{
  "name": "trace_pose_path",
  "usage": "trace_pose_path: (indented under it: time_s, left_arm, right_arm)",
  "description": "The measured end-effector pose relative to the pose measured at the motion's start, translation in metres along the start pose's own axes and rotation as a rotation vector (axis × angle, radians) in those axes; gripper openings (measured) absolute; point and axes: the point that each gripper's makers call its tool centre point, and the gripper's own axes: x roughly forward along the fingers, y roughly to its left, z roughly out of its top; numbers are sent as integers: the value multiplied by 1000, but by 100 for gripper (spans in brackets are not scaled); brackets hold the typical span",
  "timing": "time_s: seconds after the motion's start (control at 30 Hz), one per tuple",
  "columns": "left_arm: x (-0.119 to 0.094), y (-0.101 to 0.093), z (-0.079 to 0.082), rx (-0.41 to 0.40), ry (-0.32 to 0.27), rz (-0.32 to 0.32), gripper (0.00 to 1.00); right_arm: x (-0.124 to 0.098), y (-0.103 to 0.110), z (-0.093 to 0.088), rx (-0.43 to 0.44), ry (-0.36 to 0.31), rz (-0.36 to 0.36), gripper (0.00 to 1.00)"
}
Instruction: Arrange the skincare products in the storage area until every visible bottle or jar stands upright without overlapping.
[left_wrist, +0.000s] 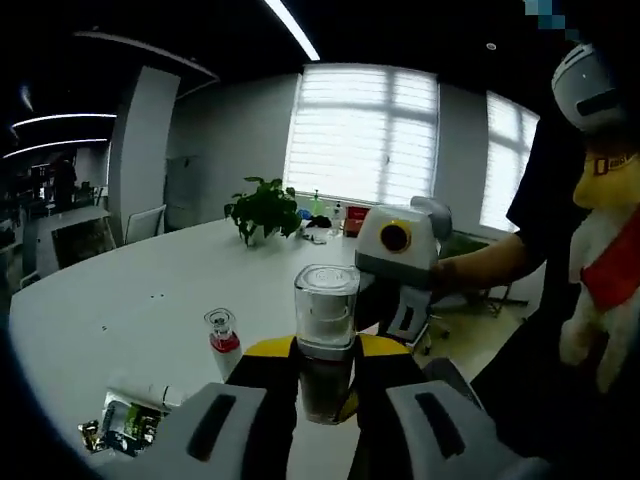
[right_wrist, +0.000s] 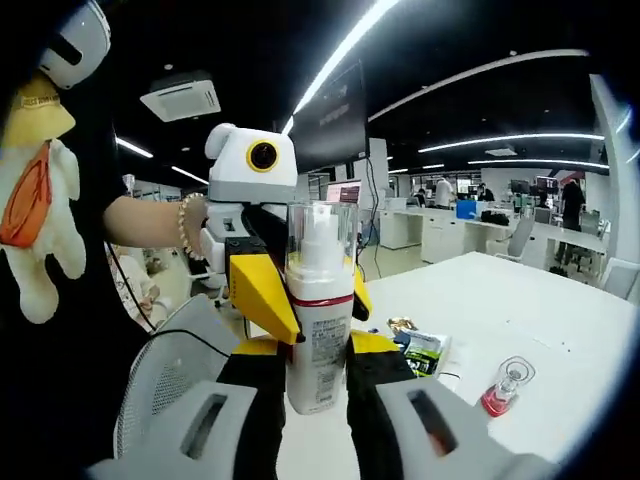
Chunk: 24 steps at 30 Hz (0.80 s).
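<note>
A white spray bottle with a clear cap and a red band stands upright between my right gripper's yellow pads, which are shut on it. The left gripper comes in from the far side, its yellow jaws flanking the same bottle higher up. In the left gripper view the clear-capped bottle sits between my left gripper's pads, shut on it, with the right gripper just behind it. A small clear bottle with red contents stands on the white table.
A green printed packet lies on the table near the small bottle. A potted plant stands far back on the table. A grey mesh chair back is close by. A person's arm and a hanging plush toy are alongside.
</note>
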Motion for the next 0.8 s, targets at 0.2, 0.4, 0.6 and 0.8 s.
trace_pose_path:
  time_s: [0.2,0.4,0.6,0.8]
  left_arm:
    - [14,10,-18,19,53,20,16]
    - [32,21,-47,51,88,-28,16]
    - [53,28,-75,32,143,-69,17]
    - [68,38,-104,9,183,-91,17]
  right_arm:
    - [3,-17,-25,29,15,-96,22]
    - [2,-31,-58,11,96,-165,22]
    - [5,-45,-95,32,166,-226,22]
    - [9,-57,-133,43,231,-267,22]
